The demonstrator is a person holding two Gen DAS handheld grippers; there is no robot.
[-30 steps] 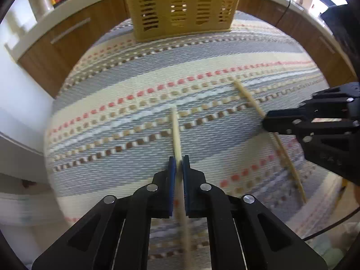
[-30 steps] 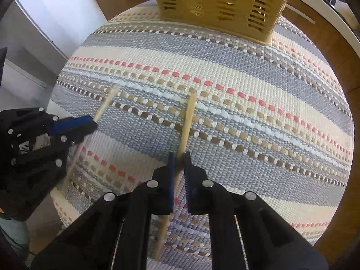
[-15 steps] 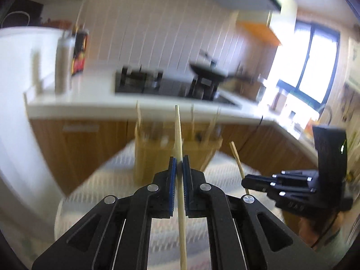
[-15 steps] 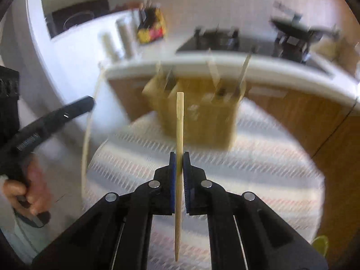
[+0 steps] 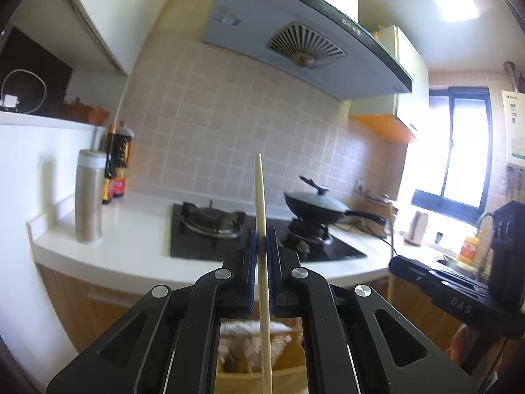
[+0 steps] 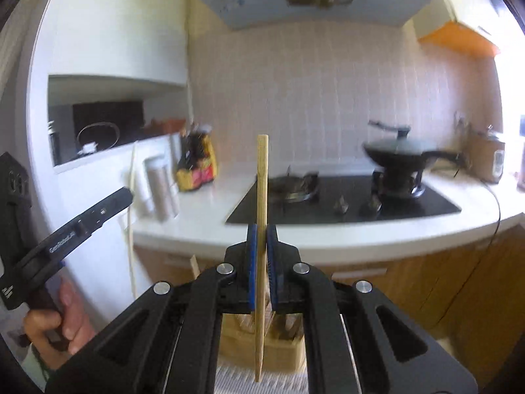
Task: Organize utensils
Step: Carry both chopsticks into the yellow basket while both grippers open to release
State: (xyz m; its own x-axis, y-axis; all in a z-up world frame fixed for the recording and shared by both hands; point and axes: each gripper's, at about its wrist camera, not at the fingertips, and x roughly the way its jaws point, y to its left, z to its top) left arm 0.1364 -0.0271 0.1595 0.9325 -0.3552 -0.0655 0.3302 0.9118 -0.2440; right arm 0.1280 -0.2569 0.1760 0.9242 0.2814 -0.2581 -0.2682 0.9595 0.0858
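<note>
My left gripper (image 5: 261, 239) is shut on a pale wooden chopstick (image 5: 260, 193) and holds it upright in the air. Under it, between the fingers, part of the yellow utensil basket (image 5: 249, 374) shows. My right gripper (image 6: 261, 236) is shut on a second wooden chopstick (image 6: 262, 177), also upright, its lower tip hanging above the basket (image 6: 262, 351). The left gripper shows at the left of the right wrist view (image 6: 126, 193) with its thin chopstick (image 6: 132, 216). The right gripper body shows at the right of the left wrist view (image 5: 452, 289).
A white counter (image 5: 137, 236) with a black gas hob (image 5: 210, 226) and a lidded wok (image 5: 315, 203) runs behind. A steel flask (image 5: 88, 193) and bottles (image 5: 118, 164) stand at its left. A range hood (image 5: 295, 39) hangs above. The striped cloth (image 6: 236, 381) lies below.
Both grippers have lifted their chopsticks off the striped cloth and tilted up, so the chopsticks now stand upright above the basket and the kitchen wall fills the views.
</note>
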